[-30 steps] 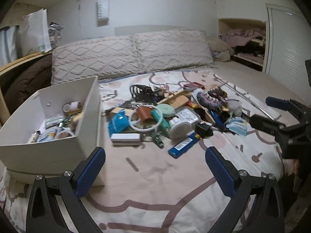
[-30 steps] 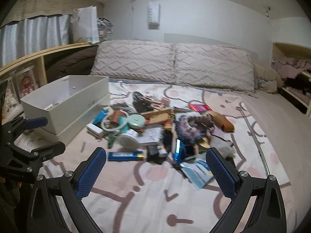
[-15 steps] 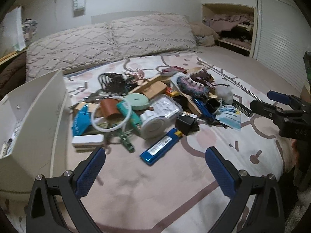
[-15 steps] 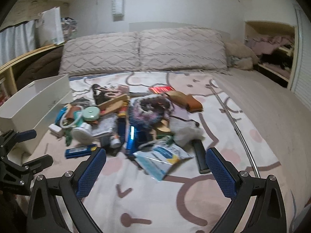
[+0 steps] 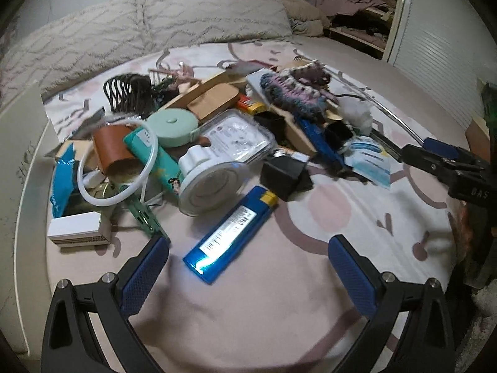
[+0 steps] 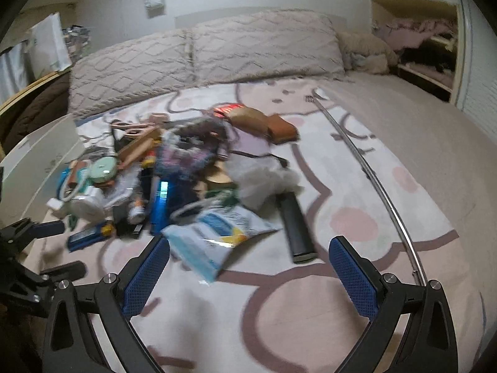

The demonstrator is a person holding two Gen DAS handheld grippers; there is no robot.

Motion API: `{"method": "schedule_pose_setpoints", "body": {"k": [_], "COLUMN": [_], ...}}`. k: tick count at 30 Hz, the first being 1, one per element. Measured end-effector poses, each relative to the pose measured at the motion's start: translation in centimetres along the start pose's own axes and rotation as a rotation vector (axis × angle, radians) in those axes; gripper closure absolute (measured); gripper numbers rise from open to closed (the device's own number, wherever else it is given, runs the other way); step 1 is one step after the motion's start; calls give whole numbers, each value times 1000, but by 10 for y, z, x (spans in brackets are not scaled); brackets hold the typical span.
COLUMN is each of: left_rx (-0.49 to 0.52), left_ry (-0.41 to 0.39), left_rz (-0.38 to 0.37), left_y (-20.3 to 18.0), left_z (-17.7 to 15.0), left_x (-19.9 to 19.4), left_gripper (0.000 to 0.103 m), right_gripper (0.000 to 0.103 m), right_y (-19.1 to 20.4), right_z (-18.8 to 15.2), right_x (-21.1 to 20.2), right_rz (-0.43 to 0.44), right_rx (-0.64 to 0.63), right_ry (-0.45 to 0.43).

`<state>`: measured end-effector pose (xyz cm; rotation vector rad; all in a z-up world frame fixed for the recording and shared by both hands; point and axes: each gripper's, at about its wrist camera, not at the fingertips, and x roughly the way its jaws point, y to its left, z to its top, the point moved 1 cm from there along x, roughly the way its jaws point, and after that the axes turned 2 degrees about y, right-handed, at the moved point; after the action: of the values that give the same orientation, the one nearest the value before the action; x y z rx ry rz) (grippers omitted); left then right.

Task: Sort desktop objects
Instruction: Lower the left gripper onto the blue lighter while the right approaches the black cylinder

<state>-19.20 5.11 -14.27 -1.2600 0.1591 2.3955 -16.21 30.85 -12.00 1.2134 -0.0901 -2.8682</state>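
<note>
A heap of small objects lies on a pink patterned bedsheet (image 5: 248, 310). My left gripper (image 5: 248, 264) is open and empty, just short of a blue flat pack (image 5: 230, 233) with a yellow end. Beyond it lie a white round container (image 5: 211, 183), a small white box (image 5: 79, 228), a black cube (image 5: 284, 174), a mint round case (image 5: 172, 126) and a knitted item (image 5: 295, 91). My right gripper (image 6: 248, 267) is open and empty, near a blue-and-white plastic packet (image 6: 214, 233) and a black bar (image 6: 296, 227). The white sorting box (image 5: 18, 161) stands at the left.
Two pillows (image 6: 202, 52) lie at the head of the bed. A thin metal rod (image 6: 372, 180) lies across the sheet on the right. An open shelf nook (image 5: 351, 9) with clothes is at the back right. The other gripper shows at the right edge of the left wrist view (image 5: 447, 161).
Both grippers have moved forward and lower toward the heap. The left view has turned right, so the white box has slid to the left edge. Both stay open.
</note>
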Motion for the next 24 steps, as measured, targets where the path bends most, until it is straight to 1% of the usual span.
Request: {"method": "schedule_pose_setpoints", "body": {"k": [3, 8, 12, 16, 18, 21, 24], "left_rx": [-4, 19, -3, -27, -33, -27, -24], "left_ry": [17, 49, 35, 37, 34, 26, 14], "left_rz": [-5, -25, -58, -88, -91, -79, -72], "left_y": [3, 1, 8, 12, 13, 10, 10], "left_z": [2, 0, -5, -7, -8, -11, -13], "left_x": [6, 18, 15, 17, 17, 15, 14], "left_gripper": [0, 0, 0, 0, 0, 0, 0], "right_gripper": [1, 1, 0, 0, 0, 0, 0], "right_y": [-13, -25, -31, -37, -39, -31, -31], "right_z": [2, 4, 3, 2, 0, -2, -4], "right_x": [9, 24, 32, 39, 46, 51, 51], "right_rz": [-67, -151, -147, -117, -112, -159, -165], "right_rx": [41, 55, 85, 114, 128, 90, 86], "right_ry": [19, 53, 86, 122, 158, 187, 187]}}
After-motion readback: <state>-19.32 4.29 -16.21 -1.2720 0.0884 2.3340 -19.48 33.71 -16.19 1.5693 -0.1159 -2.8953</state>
